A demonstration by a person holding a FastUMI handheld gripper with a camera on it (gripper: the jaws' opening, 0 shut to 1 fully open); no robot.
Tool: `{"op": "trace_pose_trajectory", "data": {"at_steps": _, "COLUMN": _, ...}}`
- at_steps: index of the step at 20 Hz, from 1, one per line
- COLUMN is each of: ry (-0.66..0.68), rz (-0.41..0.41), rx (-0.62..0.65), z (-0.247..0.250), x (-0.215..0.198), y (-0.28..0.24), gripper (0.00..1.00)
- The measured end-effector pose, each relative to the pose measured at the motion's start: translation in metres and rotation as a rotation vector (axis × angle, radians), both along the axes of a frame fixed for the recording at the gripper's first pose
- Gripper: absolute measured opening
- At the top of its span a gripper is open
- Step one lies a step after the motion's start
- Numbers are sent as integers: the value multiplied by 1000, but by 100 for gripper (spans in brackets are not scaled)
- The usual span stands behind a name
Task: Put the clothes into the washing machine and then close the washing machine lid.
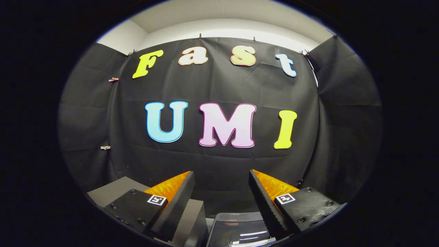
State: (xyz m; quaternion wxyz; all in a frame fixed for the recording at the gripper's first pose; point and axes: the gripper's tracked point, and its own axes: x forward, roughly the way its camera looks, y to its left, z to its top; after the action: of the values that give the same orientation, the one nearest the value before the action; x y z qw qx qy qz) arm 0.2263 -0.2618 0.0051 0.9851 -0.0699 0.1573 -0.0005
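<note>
The gripper (221,192) is held high with its fingers apart and nothing between them. Below them lies a dark glossy transparent lid (240,230), seemingly the washing machine's, beside a grey box (192,219). Whether loading comes next or everything is finished, I cannot judge.

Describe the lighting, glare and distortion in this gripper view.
Gripper view: fisheye bends the black cloth wall outward; white streaks of glare on the dark glossy lid between the open gripper fingers; bright ceiling above, dim below; focus sharp.
</note>
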Motion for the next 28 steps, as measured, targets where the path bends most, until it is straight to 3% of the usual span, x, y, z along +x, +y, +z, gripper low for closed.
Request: {"op": "trace_pose_trajectory", "data": {"at_steps": 28, "ry": 33, "rz": -4, "rx": 16, "z": -3, "x": -5, "y": -25, "gripper": 99}}
